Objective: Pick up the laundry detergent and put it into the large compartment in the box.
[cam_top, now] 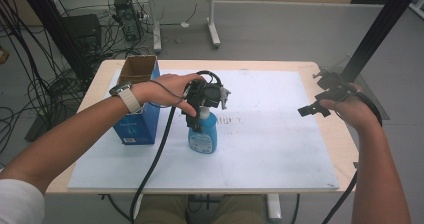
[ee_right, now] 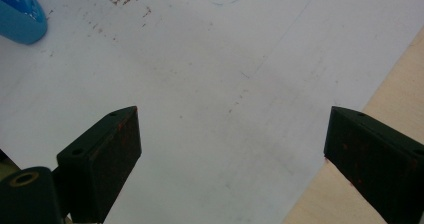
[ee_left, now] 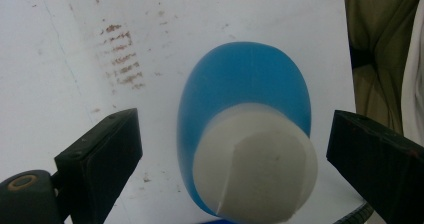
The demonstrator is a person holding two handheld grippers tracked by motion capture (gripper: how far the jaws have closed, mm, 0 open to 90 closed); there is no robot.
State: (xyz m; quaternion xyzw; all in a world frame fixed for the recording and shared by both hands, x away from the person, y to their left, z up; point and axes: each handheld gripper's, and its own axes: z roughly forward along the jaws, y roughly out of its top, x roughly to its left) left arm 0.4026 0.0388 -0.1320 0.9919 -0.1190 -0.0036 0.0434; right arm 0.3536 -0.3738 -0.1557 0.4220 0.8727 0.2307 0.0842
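My left tool (ee_left: 235,154) hangs straight above the bottle (ee_left: 240,99), jaws wide apart either side of its white cap (ee_left: 255,164), gripping nothing. Bottle stands upright on the table (cam_top: 280,134), just beside the blue box (cam_top: 137,119). Right tool (cam_top: 314,109), open and empty, sits well apart at the table's right edge.

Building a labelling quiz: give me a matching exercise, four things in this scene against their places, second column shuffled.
Things:
1. blue plastic bottle with white cap
2. blue cardboard box, open top
3. left hand-held gripper
4. right hand-held gripper

Places:
A. over the table's right edge
B. standing mid-mat
C. directly above the bottle cap, jaws open either side
D. at the mat's left edge

Pairs: 1-B, 2-D, 3-C, 4-A
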